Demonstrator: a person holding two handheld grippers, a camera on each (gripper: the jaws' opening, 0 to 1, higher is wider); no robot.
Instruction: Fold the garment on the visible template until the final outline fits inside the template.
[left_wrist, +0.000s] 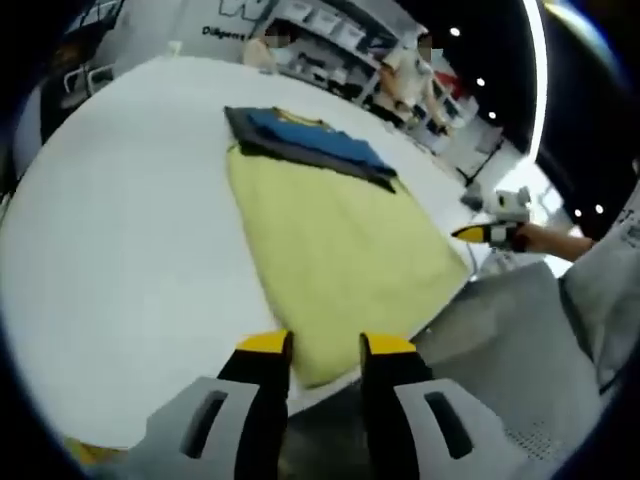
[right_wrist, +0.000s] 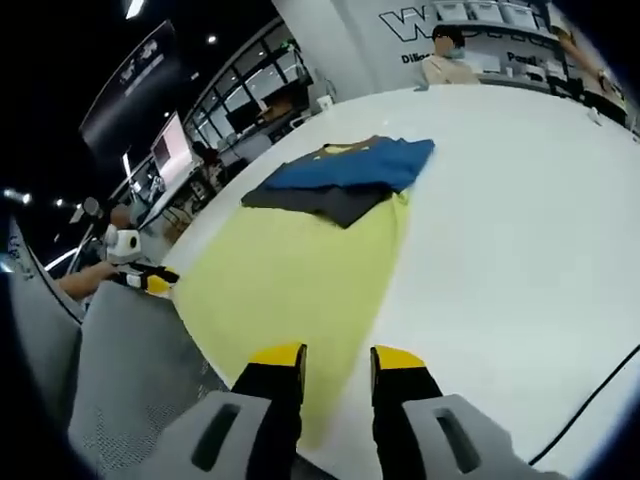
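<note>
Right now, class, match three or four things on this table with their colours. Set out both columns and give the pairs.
Things:
1. template
2. top garment
3. table
4. claw tips

Colours:
A. white
B. blue
C. pale yellow
D. yellow on black

Pairs: 1-C, 2-B, 3-A, 4-D

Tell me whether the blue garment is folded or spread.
Folded: the blue garment lies as a compact layered stack at the far end of the yellow rectangular template.
</note>
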